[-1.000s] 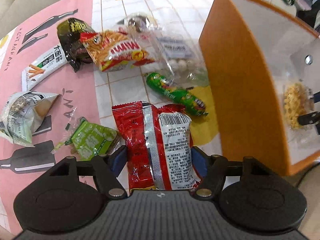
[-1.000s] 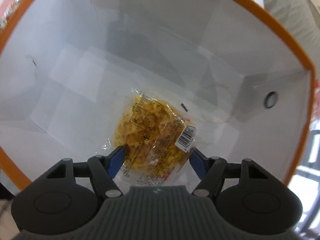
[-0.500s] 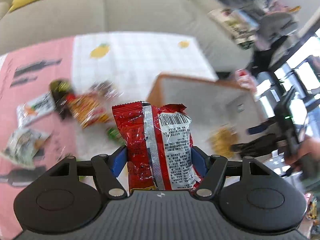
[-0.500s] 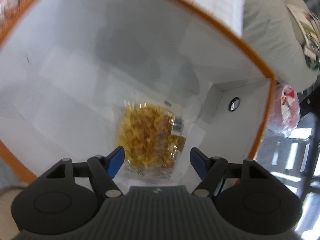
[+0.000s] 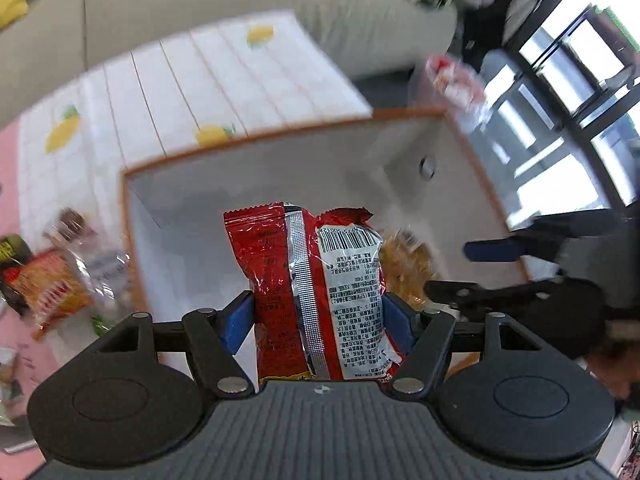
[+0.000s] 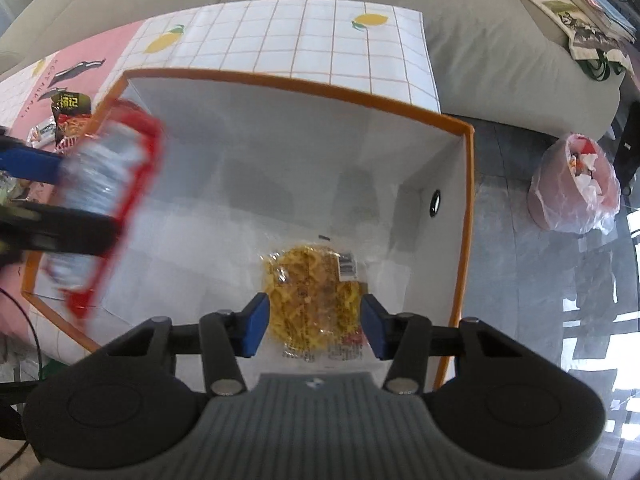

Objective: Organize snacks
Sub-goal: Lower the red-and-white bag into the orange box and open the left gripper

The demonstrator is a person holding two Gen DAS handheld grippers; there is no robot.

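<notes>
My left gripper is shut on a red snack bag and holds it above the orange-rimmed white box. The same bag shows blurred at the left of the right wrist view, over the box's left wall. My right gripper is open and empty, raised above the box. A clear pack of yellow noodles lies on the box floor below it, also partly visible in the left wrist view. The right gripper shows at the right of the left wrist view.
Several loose snack packs lie on the tablecloth left of the box, among them a dark pack. A grey sofa runs behind the table. A pink bin with a plastic liner stands on the floor to the right.
My left gripper lifted the red bag off the table and carried it right, over the box. My right gripper let go of the noodle pack and rose out of the box.
</notes>
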